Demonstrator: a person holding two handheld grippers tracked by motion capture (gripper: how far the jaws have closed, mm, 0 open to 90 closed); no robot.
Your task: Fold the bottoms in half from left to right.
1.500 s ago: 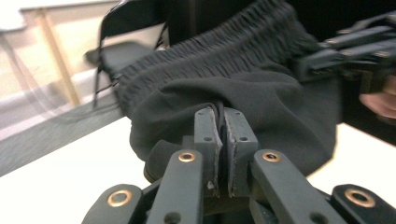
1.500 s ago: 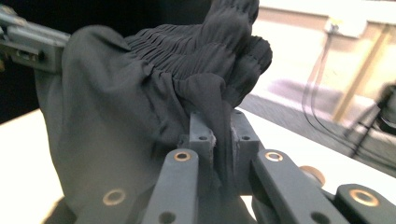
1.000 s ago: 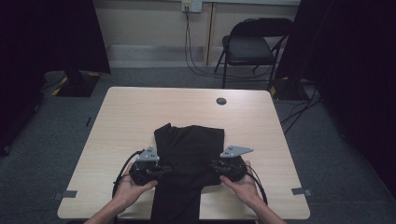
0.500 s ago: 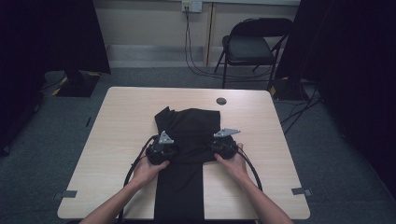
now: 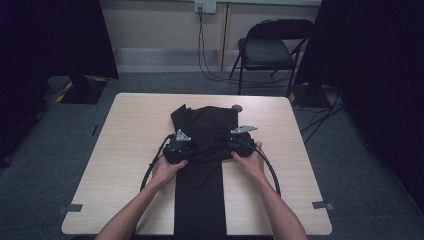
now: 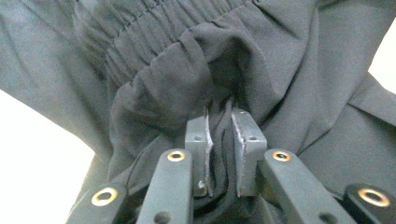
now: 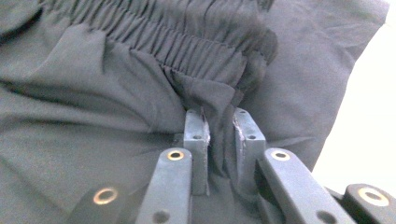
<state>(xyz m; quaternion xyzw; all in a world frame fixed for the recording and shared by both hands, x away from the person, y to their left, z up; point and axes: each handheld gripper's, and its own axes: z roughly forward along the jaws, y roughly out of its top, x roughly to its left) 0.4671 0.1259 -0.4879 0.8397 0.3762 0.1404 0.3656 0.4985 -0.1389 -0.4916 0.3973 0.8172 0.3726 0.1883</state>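
While both grippers' fingers (image 6: 246,140) loosen, cloth between | lower black elastic-waisted fabric garment (image 5: 205,131) flat mid-frame on tabletop (image 5: 130,130) | release evenly.

- No writing, label, brand, number or sign can be read anywhere in these pictures.
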